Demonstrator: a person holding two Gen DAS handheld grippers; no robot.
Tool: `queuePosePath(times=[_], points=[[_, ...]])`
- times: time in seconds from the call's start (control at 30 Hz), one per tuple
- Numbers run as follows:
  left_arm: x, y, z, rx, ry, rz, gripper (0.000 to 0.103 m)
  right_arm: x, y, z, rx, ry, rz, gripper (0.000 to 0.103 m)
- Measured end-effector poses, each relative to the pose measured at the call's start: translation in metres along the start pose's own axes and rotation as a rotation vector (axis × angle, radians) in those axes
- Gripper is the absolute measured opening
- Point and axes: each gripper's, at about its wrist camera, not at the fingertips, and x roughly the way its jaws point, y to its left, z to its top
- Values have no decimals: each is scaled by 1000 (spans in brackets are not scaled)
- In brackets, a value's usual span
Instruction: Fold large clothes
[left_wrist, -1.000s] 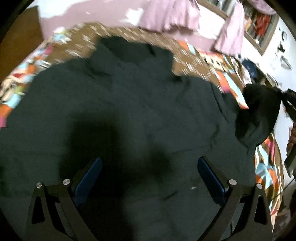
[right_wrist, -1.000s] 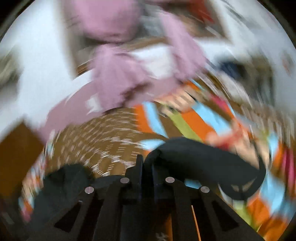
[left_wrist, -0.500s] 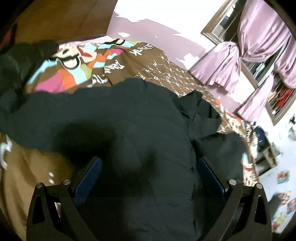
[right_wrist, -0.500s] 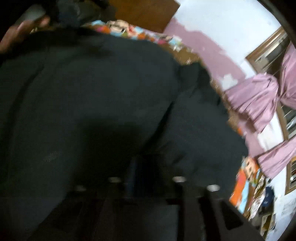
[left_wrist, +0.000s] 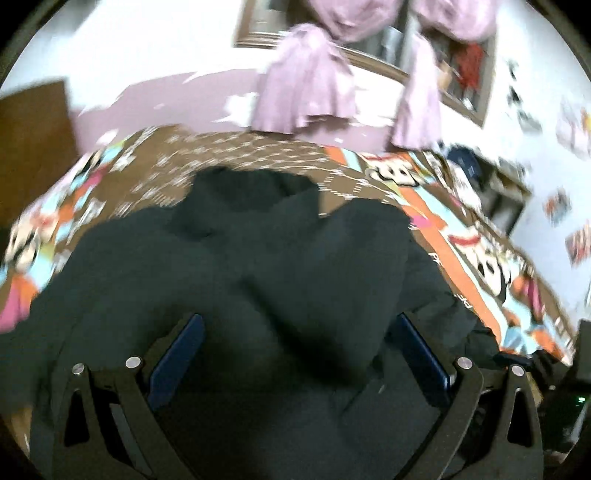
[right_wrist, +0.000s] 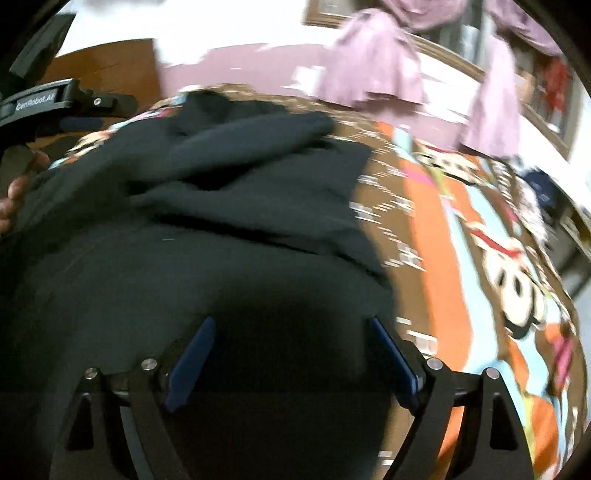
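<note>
A large black hooded garment (left_wrist: 258, 266) lies spread on a bed, its hood toward the far side and one sleeve folded over the body (right_wrist: 240, 133). My left gripper (left_wrist: 295, 339) hovers just above the garment's lower middle, open, with nothing between its blue pads (left_wrist: 177, 354). My right gripper (right_wrist: 291, 339) stands open over the garment's right lower part, near its edge, also holding nothing. In the right wrist view the left gripper (right_wrist: 70, 107) and the hand holding it show at the far left.
The bed (left_wrist: 461, 236) carries a brown, orange and blue cartoon-print cover (right_wrist: 480, 240). Behind it are a white and purple wall, purple curtains (left_wrist: 306, 88) at a window, and a wooden headboard (right_wrist: 110, 70) at the left. Shelving (left_wrist: 506, 192) stands at the right.
The right gripper has let go of the sleeve and opened; the sleeve now lies across the garment's body. Both cameras have swung back toward the hood and the far wall.
</note>
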Motion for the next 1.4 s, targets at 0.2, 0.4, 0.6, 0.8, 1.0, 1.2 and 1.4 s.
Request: queuePosePath(times=[0.2,0.4,0.6,0.8,1.0,1.2,1.4], points=[[92,-66,23,124,99,52,100,-15,-25,-13,72,-45,-28,84],[134,-80,11,220,156,164,21,-41,-41,-45,61,-87,-16,84],[68,-50,11,132,9,161,5,-48,-35,-47,59,-124,-29,84],[-25,32,-15,-145,17,99,5,-47,-13,-44,-17,-151,-26,85],[-72,97,-60,-266,82,134,7,-39,14,-44,-116,-159,-31,85],[-112,148,-96,-452,131,46,53,-31,32,-28,-132,-185,-29,85],[-141,144,-70,-349,-53,159,70,-5,61,35,-65,-176,30,93]])
